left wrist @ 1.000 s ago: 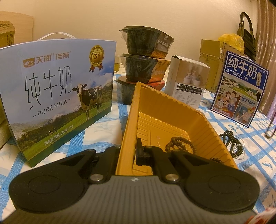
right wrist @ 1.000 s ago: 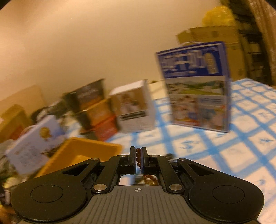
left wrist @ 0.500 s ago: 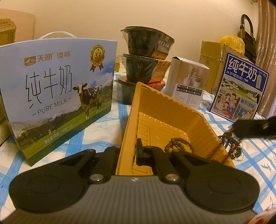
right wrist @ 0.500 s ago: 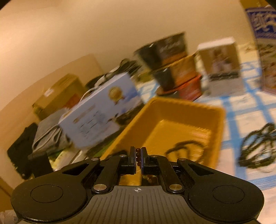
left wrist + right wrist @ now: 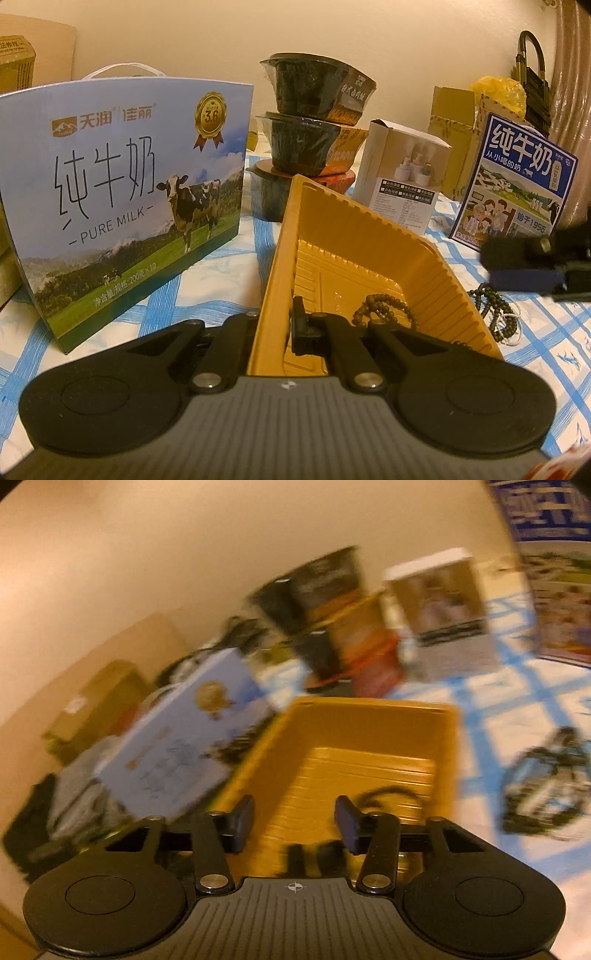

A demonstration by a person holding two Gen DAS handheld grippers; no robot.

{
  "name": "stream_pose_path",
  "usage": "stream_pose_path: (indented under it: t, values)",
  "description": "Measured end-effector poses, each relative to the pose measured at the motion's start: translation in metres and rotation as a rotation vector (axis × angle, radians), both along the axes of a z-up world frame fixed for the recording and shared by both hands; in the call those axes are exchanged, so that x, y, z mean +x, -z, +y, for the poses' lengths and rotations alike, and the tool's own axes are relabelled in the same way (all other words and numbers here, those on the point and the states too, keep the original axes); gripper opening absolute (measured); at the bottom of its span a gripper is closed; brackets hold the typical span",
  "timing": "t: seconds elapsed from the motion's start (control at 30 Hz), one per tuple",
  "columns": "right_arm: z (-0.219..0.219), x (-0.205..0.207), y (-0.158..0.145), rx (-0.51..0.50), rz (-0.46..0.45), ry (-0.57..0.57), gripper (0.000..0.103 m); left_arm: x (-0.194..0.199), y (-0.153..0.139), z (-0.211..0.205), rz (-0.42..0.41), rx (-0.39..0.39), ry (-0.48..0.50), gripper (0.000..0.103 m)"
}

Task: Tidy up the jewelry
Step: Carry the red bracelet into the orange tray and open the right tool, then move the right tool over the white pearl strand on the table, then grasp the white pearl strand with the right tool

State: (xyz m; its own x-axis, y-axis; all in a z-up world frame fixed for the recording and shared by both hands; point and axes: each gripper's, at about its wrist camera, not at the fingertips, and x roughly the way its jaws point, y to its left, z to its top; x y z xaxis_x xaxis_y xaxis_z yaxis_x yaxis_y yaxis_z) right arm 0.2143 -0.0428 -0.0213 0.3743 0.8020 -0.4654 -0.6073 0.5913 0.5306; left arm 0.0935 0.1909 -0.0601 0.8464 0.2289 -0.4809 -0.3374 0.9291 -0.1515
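A yellow plastic tray lies on the blue-checked cloth. My left gripper is shut on the tray's near left wall. A brown bead bracelet lies inside the tray; it shows blurred in the right wrist view. A dark bead string lies on the cloth right of the tray, also in the right wrist view. My right gripper is open and empty above the tray; it shows at the right edge of the left wrist view.
A large milk carton box stands left of the tray. Stacked black food bowls, a white box and a blue milk box stand behind it. Cardboard boxes line the back wall.
My right gripper has opened and no longer holds the reddish beads it pinched before. It swung over the tray. My left gripper kept its hold on the tray wall.
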Motion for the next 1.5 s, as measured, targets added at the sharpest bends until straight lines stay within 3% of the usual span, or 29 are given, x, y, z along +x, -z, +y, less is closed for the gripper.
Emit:
stream_pose_path:
  t: [0.27,0.53,0.87,1.1,1.23,1.5]
  values:
    - [-0.071,0.007,0.029,-0.226,0.008,0.233,0.051,0.005,0.001,0.005,0.025,-0.015,-0.005,0.004]
    - [-0.122,0.019,0.048,-0.333,0.067,0.369,0.051,0.012,0.003,0.012,0.053,-0.042,-0.003,0.004]
    - [-0.116,0.038,0.047,-0.421,-0.049,0.325,0.051,0.021,0.000,0.017,0.087,-0.030,0.018,0.005]
    - [-0.115,0.049,0.055,-0.401,-0.051,0.324,0.051,0.026,0.000,0.018,0.084,-0.023,0.032,0.005]
    - [-0.098,0.044,0.060,-0.415,-0.080,0.247,0.030,0.025,0.001,0.018,0.088,-0.015,0.040,0.005]
    - [-0.065,0.041,0.077,-0.539,-0.237,0.101,0.017,0.024,0.002,0.018,0.075,-0.020,0.035,0.005]
